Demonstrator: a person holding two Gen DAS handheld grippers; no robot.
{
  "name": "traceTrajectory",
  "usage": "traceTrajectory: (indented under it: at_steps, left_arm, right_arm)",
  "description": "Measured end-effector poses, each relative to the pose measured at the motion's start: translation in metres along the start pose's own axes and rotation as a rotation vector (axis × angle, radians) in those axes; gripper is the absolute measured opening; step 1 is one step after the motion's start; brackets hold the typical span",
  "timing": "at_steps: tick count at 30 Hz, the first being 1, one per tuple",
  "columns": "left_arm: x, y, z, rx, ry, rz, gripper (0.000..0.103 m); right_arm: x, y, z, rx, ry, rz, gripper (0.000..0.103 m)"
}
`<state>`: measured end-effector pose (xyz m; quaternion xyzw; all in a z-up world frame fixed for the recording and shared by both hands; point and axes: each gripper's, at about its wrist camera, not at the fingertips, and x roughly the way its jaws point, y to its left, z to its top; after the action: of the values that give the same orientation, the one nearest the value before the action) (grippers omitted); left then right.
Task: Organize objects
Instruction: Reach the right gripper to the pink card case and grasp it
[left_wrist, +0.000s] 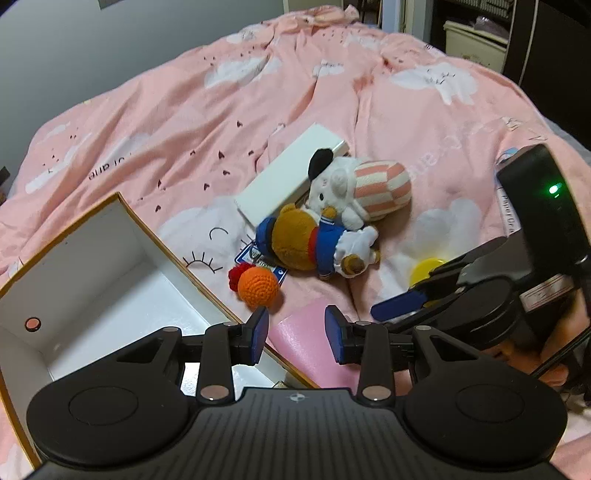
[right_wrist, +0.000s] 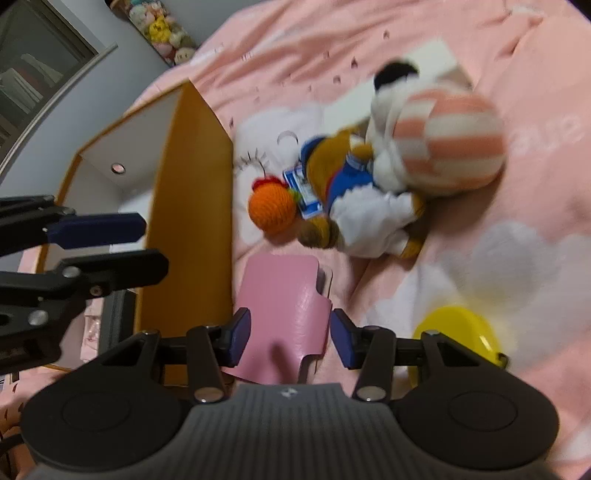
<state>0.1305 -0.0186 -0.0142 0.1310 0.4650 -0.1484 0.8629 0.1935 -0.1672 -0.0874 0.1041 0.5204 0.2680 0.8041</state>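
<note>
At the far left an open box (left_wrist: 110, 266) with white inside walls and an orange rim sits on the pink bedspread (left_wrist: 184, 110), its mouth facing up, and I judge it to be the place where the loose things are meant to go; it looks nearly empty. The left gripper (left_wrist: 297, 338) hangs over the box's near edge with its jaws partly apart and nothing between them, so it seems free to steady the box or take the next thing. Just right of the box wall lies a pink case (right_wrist: 284, 314), flat on the cover and close alongside the wall. The right gripper (right_wrist: 290, 341) is set over it, one pad on each side, jaws partly apart; I cannot tell whether the pads press on it, though the straddle suggests a pick. Beyond the case sits an orange knitted ball (left_wrist: 258, 287), then a brown bear in blue (left_wrist: 306, 243) lying against a white plush with a striped hat (left_wrist: 354, 192), both resting partly on a flat white box (left_wrist: 284, 177). Farthest right, a yellow disc (right_wrist: 458, 332) lies alone near the right gripper's outer finger, apart from the heap.
</note>
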Motion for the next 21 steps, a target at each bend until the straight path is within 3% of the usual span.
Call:
traceTrajectory:
  at_steps: [9,15,21]
  left_arm:
    - [0.015,0.001,0.009,0.001,0.029,0.004,0.042]
    - [0.018,0.004,0.011,-0.02,0.035,0.009,0.042]
    - [0.012,0.01,0.007,-0.048,0.025,0.011,0.042]
  right_arm:
    - [0.045,-0.018,0.011,0.05,0.098,0.036,0.045]
    - [0.067,-0.022,0.013,0.085,0.132,0.113,0.062]
    - [0.05,-0.016,0.013,0.07,0.091,0.108,0.037]
